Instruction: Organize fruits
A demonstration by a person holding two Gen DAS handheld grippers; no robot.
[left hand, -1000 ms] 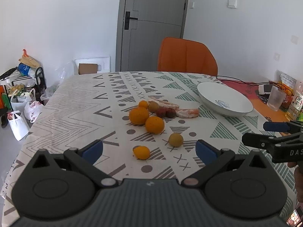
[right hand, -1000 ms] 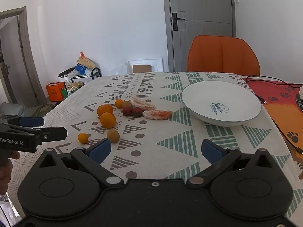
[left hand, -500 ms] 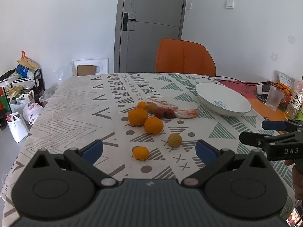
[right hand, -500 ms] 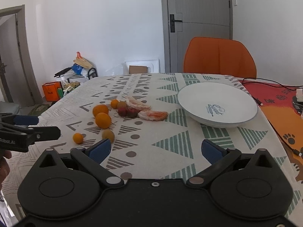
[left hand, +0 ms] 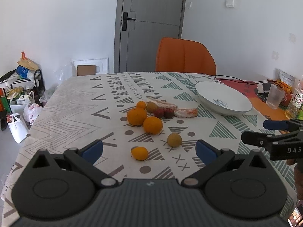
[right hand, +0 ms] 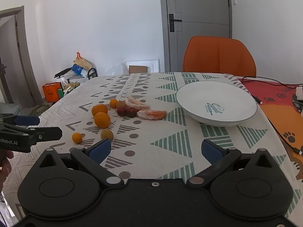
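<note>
Loose fruit lies mid-table on the patterned cloth: two big oranges (left hand: pixel 136 116) (left hand: pixel 152 125), a small orange (left hand: pixel 139 153), a yellowish round fruit (left hand: pixel 174 140), red fruits (left hand: pixel 163 113) and peeled segments (left hand: pixel 186 112). An empty white bowl (left hand: pixel 233 104) stands to their right, also the bowl (right hand: pixel 200 98) in the right wrist view. My left gripper (left hand: pixel 148 150) is open, hovering just short of the small orange. My right gripper (right hand: pixel 155 149) is open over bare cloth, below and between fruit and bowl. Each gripper shows from the side in the other's view.
An orange chair (left hand: pixel 184 55) stands at the table's far side. A glass (left hand: pixel 275 96), a bottle (left hand: pixel 295 102) and black cables (right hand: pixel 265 79) occupy the right end on an orange-red mat. Bags and a rack (left hand: pixel 20 94) clutter the floor at left.
Both grippers have drawn back slightly and lifted, so the fruit and bowl sit a little lower and smaller in view. Nothing on the table has moved.
</note>
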